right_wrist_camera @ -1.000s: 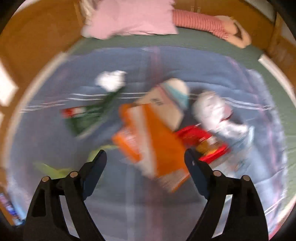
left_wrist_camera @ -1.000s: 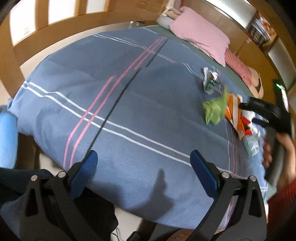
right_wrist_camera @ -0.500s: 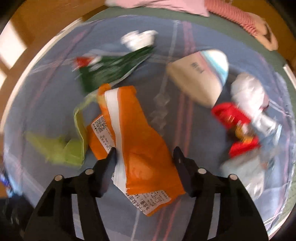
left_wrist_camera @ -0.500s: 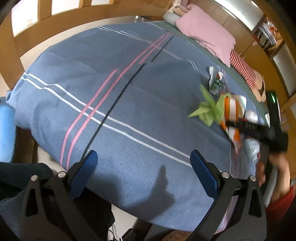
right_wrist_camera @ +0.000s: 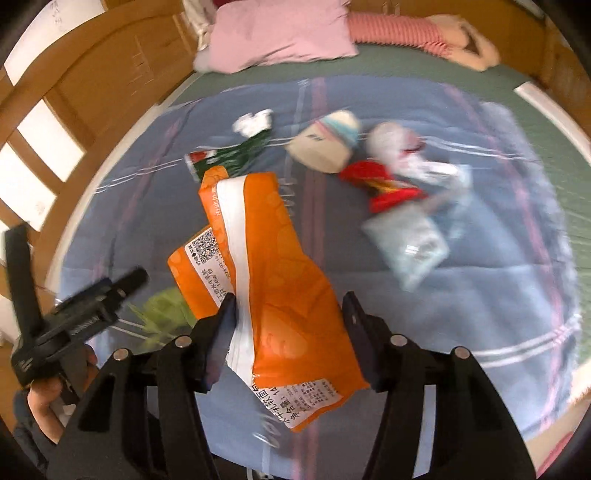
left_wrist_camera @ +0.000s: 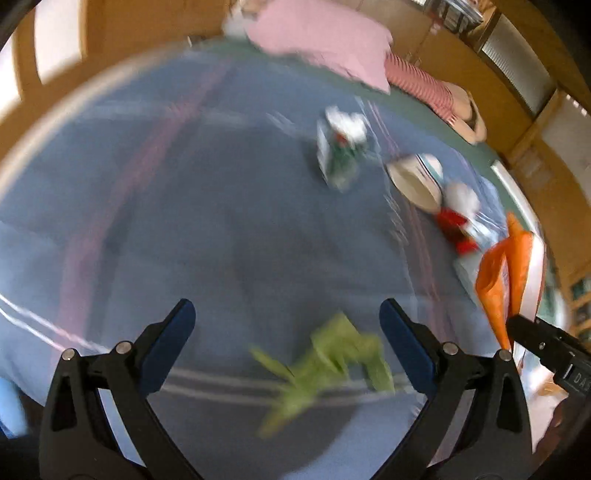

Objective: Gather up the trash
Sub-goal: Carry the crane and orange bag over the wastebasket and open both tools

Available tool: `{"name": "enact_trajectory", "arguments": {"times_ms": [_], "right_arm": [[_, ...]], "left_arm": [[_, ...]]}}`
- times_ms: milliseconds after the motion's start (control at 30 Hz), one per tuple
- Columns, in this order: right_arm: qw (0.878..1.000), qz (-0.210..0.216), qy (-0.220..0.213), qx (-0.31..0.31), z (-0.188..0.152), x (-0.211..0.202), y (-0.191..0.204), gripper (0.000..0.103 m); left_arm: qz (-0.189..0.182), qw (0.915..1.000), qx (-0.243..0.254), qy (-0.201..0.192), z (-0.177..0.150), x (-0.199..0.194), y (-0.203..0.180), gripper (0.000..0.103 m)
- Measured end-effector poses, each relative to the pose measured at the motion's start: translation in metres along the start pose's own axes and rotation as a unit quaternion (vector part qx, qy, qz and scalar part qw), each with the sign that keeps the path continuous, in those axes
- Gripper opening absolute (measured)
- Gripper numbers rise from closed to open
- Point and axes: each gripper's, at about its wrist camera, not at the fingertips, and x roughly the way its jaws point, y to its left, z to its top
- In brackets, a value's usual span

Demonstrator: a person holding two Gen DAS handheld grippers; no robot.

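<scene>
My right gripper (right_wrist_camera: 288, 317) is shut on an orange-and-white snack bag (right_wrist_camera: 273, 258) and holds it above the blue striped blanket (right_wrist_camera: 480, 295). In the left wrist view the same bag (left_wrist_camera: 506, 273) hangs at the right edge. My left gripper (left_wrist_camera: 286, 317) is open, and a crumpled green wrapper (left_wrist_camera: 332, 354) lies on the blanket between and just below its fingers, not gripped. More trash lies farther back: a green-and-white packet (right_wrist_camera: 236, 155), a beige pouch (right_wrist_camera: 325, 144), a red wrapper (right_wrist_camera: 384, 188) and a pale blue packet (right_wrist_camera: 410, 243).
A pink pillow (right_wrist_camera: 280, 33) and a red-striped plush (right_wrist_camera: 406, 29) lie at the head of the bed. Wooden bed frame (right_wrist_camera: 110, 74) runs along the left. A person's hand (right_wrist_camera: 40, 398) holds the left gripper at the lower left.
The right gripper closed on the orange bag and lifted it off the blanket. The left gripper swung across the bed, so the green wrapper now sits between its fingers.
</scene>
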Motion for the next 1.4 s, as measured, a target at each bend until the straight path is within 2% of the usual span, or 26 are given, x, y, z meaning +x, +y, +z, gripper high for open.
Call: {"name": "enact_trajectory", "arguments": {"times_ms": [67,100,233,300,333,467,500,567,600,700,767,800,900,1033,1233,1333,1400], "right_arm": [[1.000,0.001,-0.007,0.008,-0.008,-0.006,-0.007,0.058],[1.000,0.010,-0.009,0.023,-0.016,-0.012,-0.012,0.058],[0.997,0.050,-0.007,0.060,-0.033,-0.021,-0.021,0.058],[0.995,0.064,-0.015,0.071,-0.042,-0.030,-0.021,0.058],[0.994,0.072,-0.023,0.074,-0.047,-0.037,-0.019,0.058],[0.992,0.084,-0.051,0.079,-0.061,-0.054,-0.014,0.058],[0.992,0.076,-0.061,0.075,-0.065,-0.062,-0.012,0.058],[0.994,0.033,-0.087,0.054,-0.075,-0.082,-0.005,0.058],[0.994,0.010,-0.098,0.045,-0.081,-0.090,-0.003,0.058],[0.991,-0.052,-0.118,0.022,-0.097,-0.111,0.004,0.058],[0.988,-0.086,-0.128,0.005,-0.108,-0.121,0.008,0.058],[0.985,-0.110,-0.132,-0.009,-0.118,-0.127,0.010,0.058],[0.982,-0.131,-0.133,-0.012,-0.132,-0.132,0.008,0.058],[0.982,-0.129,-0.138,0.002,-0.146,-0.148,-0.003,0.058],[0.976,-0.168,-0.136,-0.010,-0.167,-0.176,-0.011,0.058],[0.967,-0.214,-0.135,-0.028,-0.182,-0.189,-0.007,0.058],[0.965,-0.221,-0.135,-0.036,-0.195,-0.198,-0.007,0.058]], "left_arm": [[-0.043,0.9989,0.003,0.019,-0.005,0.003,-0.003,0.099],[-0.047,0.9985,0.013,0.027,-0.005,0.007,-0.005,0.099],[-0.009,0.9966,0.066,0.048,-0.015,0.023,-0.018,0.095],[-0.003,0.9925,0.108,0.058,-0.026,0.029,-0.026,0.072],[-0.001,0.9902,0.127,0.058,-0.030,0.029,-0.030,0.068],[0.005,0.9851,0.169,0.032,-0.041,0.019,-0.035,0.040],[0.010,0.9838,0.177,0.024,-0.045,0.015,-0.035,0.037],[0.017,0.9825,0.185,0.012,-0.047,0.008,-0.034,0.034],[0.017,0.9821,0.188,0.001,-0.048,0.002,-0.034,0.021],[0.013,0.9816,0.187,-0.037,-0.053,-0.025,-0.029,0.021],[0.023,0.9831,0.169,-0.066,-0.058,-0.045,-0.028,0.021],[0.003,0.9862,0.145,-0.080,-0.065,-0.062,-0.026,0.021],[-0.051,0.9857,0.129,-0.096,-0.085,-0.088,-0.032,0.021],[-0.080,0.9828,0.131,-0.102,-0.097,-0.111,-0.045,0.020],[-0.088,0.9691,0.179,-0.145,-0.124,-0.170,-0.081,0.020],[-0.098,0.9633,0.204,-0.145,-0.146,-0.192,-0.097,0.020],[-0.105,0.9594,0.221,-0.140,-0.163,-0.201,-0.106,0.020]]}}
